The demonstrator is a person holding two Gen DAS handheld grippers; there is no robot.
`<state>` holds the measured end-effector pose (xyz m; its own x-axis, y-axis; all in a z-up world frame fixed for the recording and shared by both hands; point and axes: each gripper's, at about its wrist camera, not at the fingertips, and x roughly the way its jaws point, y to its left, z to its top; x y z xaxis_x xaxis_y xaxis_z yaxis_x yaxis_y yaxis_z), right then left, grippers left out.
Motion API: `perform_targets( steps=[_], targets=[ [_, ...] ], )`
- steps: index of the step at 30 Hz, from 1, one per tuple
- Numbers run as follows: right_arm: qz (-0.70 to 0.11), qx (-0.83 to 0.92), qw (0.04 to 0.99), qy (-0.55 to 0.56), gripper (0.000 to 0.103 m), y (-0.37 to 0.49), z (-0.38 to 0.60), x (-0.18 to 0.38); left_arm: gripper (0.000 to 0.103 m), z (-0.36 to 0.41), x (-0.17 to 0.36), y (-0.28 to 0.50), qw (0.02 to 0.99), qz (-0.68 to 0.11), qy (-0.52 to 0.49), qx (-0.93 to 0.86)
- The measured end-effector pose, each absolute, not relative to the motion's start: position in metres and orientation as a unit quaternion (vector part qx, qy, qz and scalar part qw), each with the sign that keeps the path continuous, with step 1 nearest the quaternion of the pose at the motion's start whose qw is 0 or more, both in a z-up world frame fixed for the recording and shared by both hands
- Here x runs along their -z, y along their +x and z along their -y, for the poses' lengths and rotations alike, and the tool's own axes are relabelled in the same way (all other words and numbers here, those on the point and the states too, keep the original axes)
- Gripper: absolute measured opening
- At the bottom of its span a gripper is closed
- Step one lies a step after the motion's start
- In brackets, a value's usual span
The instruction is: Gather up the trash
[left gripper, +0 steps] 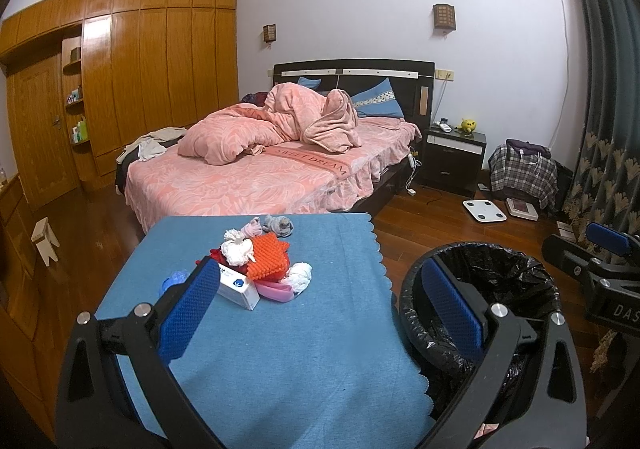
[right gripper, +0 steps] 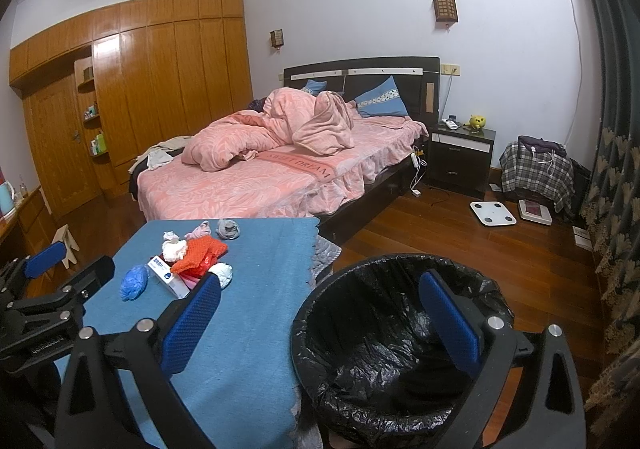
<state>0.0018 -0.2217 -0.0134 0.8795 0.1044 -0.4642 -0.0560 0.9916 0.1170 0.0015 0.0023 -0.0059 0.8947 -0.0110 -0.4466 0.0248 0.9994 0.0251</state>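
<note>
On the blue table, a trash pile sits left of the lined bin. Both grippers, left and right, are spread, holding nothing. Its tissue wads look light and soft; pinch 1 at its middle.

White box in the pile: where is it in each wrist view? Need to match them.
Left wrist: white box at left centre on the blue cloth, just beyond the left pad, below the orange pad.
Right wrist: white box at left, right of the blue wad.
Shared landmark: black-lined bin, right of the table.
</note>
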Motion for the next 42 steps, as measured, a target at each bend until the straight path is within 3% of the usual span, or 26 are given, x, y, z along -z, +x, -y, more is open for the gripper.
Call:
perform_targets(
  steps=[42],
  targets=[
    [-0.246, -0.044, 0.967, 0.05, 0.097, 0.0081, 0.2158, 0.0188, 0.098, -0.0057, 0.0107, 0.0031, 0.973, -0.232, 0.012, 0.009]
  ],
)
